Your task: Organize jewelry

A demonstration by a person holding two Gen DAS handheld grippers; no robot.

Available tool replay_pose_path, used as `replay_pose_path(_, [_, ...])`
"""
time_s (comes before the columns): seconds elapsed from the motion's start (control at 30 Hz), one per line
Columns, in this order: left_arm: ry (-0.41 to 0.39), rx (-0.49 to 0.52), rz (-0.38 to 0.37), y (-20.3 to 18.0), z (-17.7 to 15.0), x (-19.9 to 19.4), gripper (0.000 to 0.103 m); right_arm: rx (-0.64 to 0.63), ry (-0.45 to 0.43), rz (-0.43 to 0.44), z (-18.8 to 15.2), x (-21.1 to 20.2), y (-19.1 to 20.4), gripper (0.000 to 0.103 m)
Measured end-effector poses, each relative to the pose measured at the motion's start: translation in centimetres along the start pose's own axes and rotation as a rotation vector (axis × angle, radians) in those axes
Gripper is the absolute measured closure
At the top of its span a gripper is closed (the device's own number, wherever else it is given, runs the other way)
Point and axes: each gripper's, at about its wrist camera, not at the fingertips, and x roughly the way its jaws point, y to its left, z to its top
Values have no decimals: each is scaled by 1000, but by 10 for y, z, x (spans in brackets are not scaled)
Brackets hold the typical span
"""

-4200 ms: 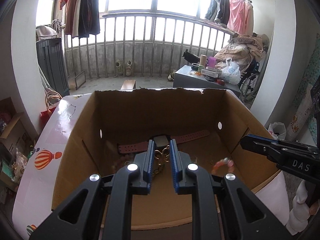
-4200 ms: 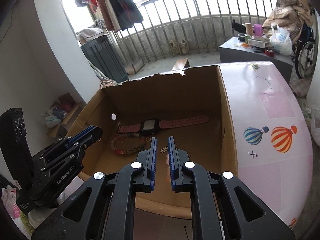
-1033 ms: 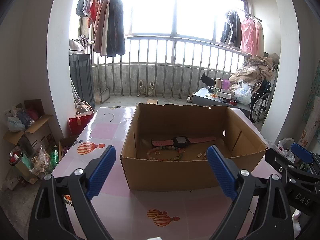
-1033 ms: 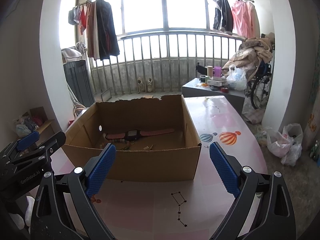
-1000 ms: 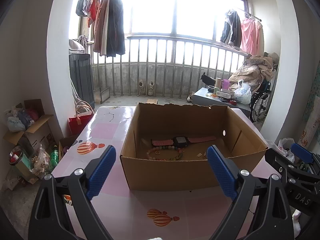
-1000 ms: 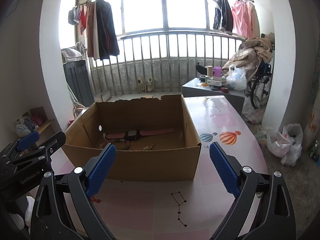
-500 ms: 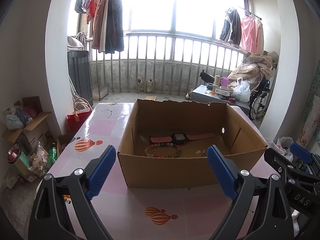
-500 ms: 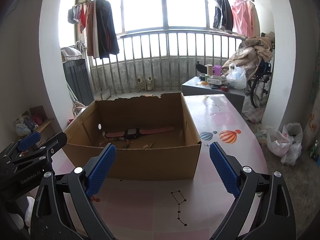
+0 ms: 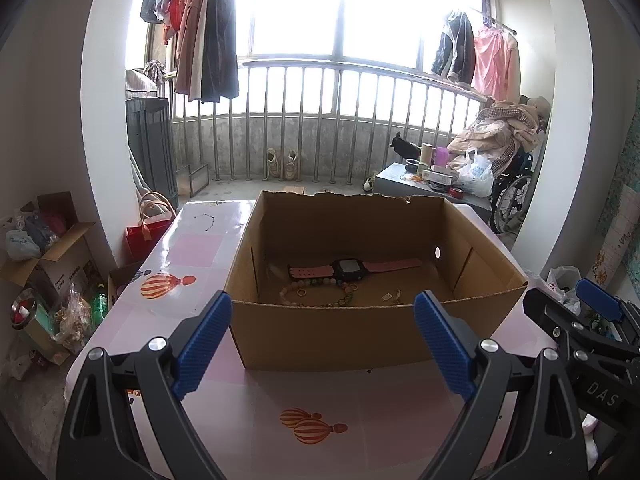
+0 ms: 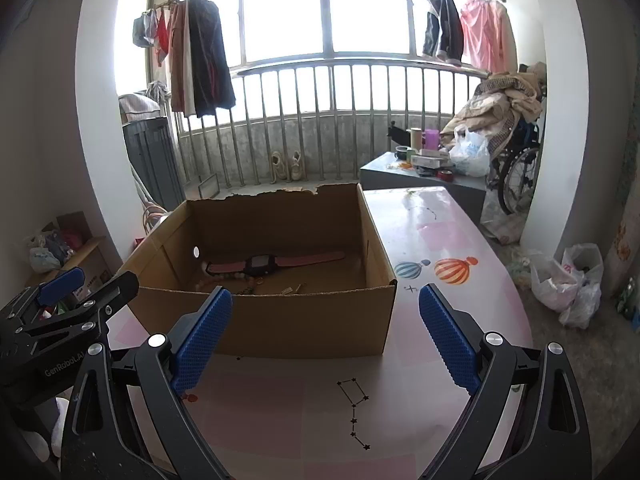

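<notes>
- Left gripper (image 9: 322,342) and right gripper (image 10: 324,340) gape wide, empty.
- Box (image 9: 376,332) at 12 o'clock holds watch (image 9: 349,269), beads (image 9: 320,303) (tiny bits too).
- Risk: reaching back could snag its wall.

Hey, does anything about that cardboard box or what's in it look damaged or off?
Yes. The cardboard box has a ragged, torn far top edge, with no flaps visible. Inside, the pink-strapped watch and beaded bracelet lie loose on the bottom.
</notes>
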Motion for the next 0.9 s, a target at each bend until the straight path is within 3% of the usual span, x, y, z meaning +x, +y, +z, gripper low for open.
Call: replay_pose_path(0.9, [16, -4, 1, -3, -1, 3, 13, 0, 4, -1, 1, 0, -2, 13])
